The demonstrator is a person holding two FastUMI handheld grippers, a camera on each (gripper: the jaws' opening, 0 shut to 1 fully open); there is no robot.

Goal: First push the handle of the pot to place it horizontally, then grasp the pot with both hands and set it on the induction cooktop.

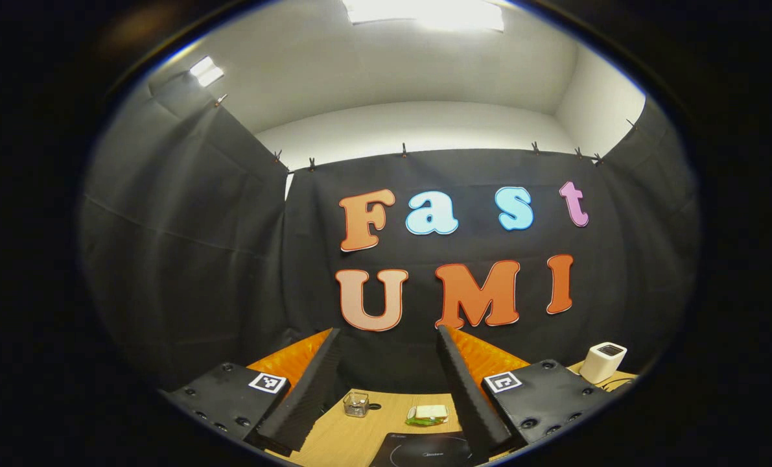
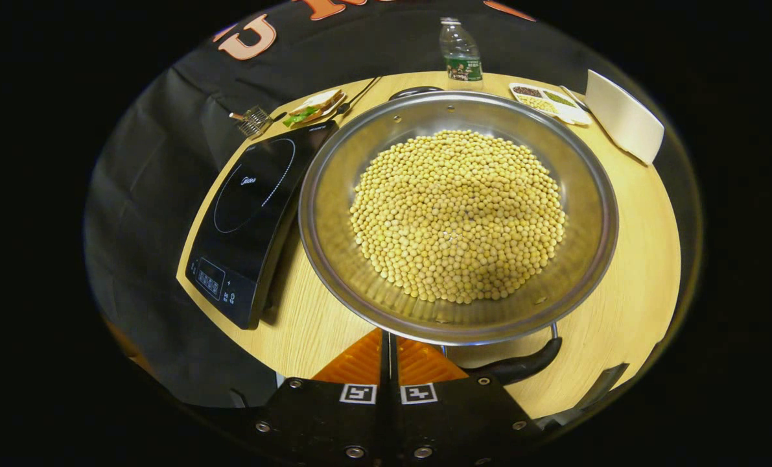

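The right gripper (image 2: 389, 353) has its fingers pressed together with nothing between them, just under the near rim of the pot (image 2: 457, 214), whose dark handle (image 2: 518, 366) lies beside them to the right; the left gripper (image 1: 386, 383) hangs wide open and empty, high above the table (image 1: 334, 441). A crooked shove could tip the shallow pot and spill its heap of beans (image 2: 457, 214). The cooktop (image 2: 249, 214) sits just left of the pot, while a bottle (image 2: 461, 50), trays (image 2: 548, 100) and a white box (image 2: 622, 117) crowd the far edge.

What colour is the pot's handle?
Black, on the handle under the pot rim; best in the right gripper view.
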